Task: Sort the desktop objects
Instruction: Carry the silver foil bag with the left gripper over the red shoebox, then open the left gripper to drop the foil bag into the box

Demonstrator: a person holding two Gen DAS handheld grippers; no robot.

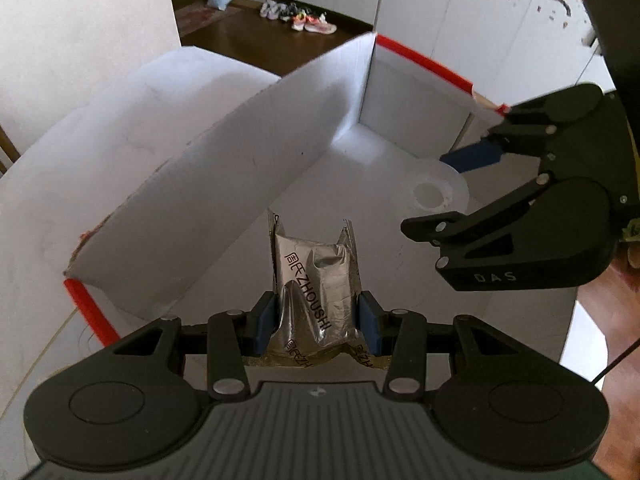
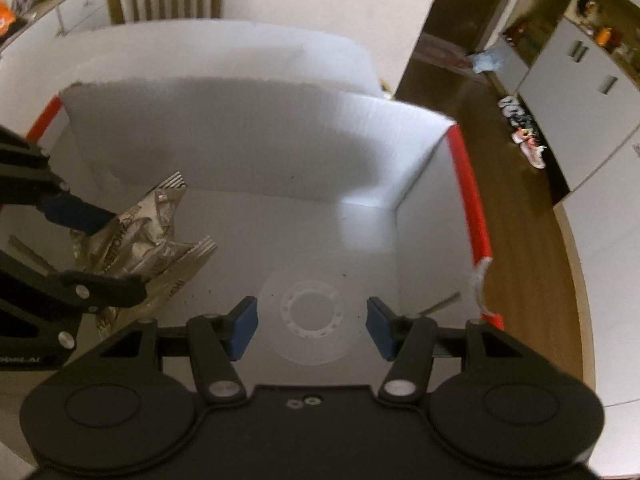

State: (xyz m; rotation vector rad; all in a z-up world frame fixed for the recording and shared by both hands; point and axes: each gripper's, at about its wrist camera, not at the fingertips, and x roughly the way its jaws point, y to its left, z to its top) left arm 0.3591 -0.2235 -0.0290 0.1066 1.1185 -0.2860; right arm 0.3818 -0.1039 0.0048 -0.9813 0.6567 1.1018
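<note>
Gripping a crinkled silver foil packet [image 1: 316, 288] between its blue fingers [image 1: 265, 320], the left gripper [image 1: 318, 318] holds it inside a white cardboard box [image 1: 224, 184] with red-taped edges. To the right, the right gripper [image 2: 312, 326], fingers spread wide, hovers above a clear tape roll [image 2: 310, 314] on the box floor

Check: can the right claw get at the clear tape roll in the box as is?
Probably yes. The right claw is open above the clear tape roll, nothing between; the left claw, holding the foil packet, sits off to the side.
</note>
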